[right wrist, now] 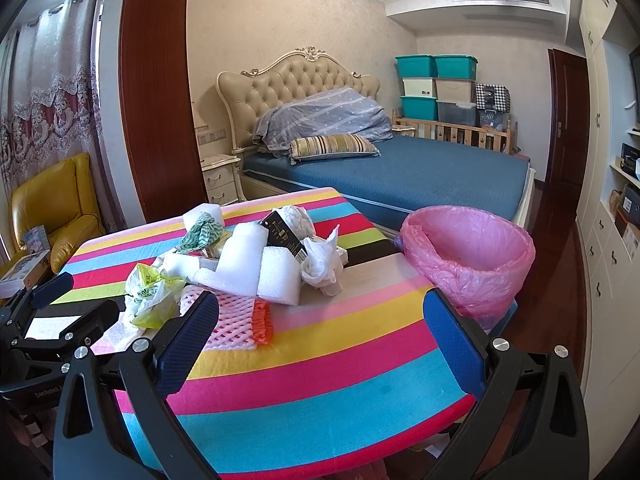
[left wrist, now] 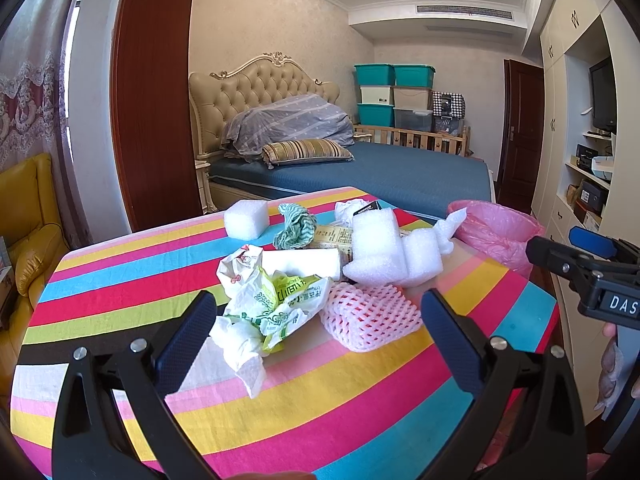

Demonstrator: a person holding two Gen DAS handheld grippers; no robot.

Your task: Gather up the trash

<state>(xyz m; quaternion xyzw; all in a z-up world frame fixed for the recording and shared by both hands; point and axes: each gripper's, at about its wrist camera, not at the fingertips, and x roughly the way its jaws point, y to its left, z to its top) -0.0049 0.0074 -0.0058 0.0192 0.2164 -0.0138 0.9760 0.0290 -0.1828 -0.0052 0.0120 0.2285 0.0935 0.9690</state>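
Two grippers are held low over the near edge of a striped table (right wrist: 320, 380), and nothing is gripped by either. The left gripper (left wrist: 316, 344) is kept with its jaws wide apart, framing the nearest litter, which suggests a first grasp is being lined up. The right gripper (right wrist: 320, 344) is likewise spread wide and is aimed over bare cloth, toward the gap between the pile and the bin, probably so that it stays clear while the left one works.

Closest to the left jaws a crumpled green-printed plastic bag (left wrist: 272, 308) is seen lying on a white tissue (left wrist: 244, 356), with a pink foam fruit net (left wrist: 372, 316) touching it on the right. These can be reached without the heap being disturbed, so they are judged the likely first picks.

Behind them the trash has been gathered into one heap at the table's middle: folded white foam sheets (left wrist: 392, 252), a white paper roll (left wrist: 300, 264), a green knitted rag (left wrist: 298, 226), and a separate foam block (left wrist: 246, 220) set slightly apart at the far left. A black tag (right wrist: 284, 238) and a knotted white bag (right wrist: 322, 262) are rested on top.

Beyond the table's right corner a bin lined with a pink bag (right wrist: 472, 256) is stood open and appears empty, placed just beside the table so that items can be dropped in with a short carry. A bed (right wrist: 400, 172) is seen farther back.
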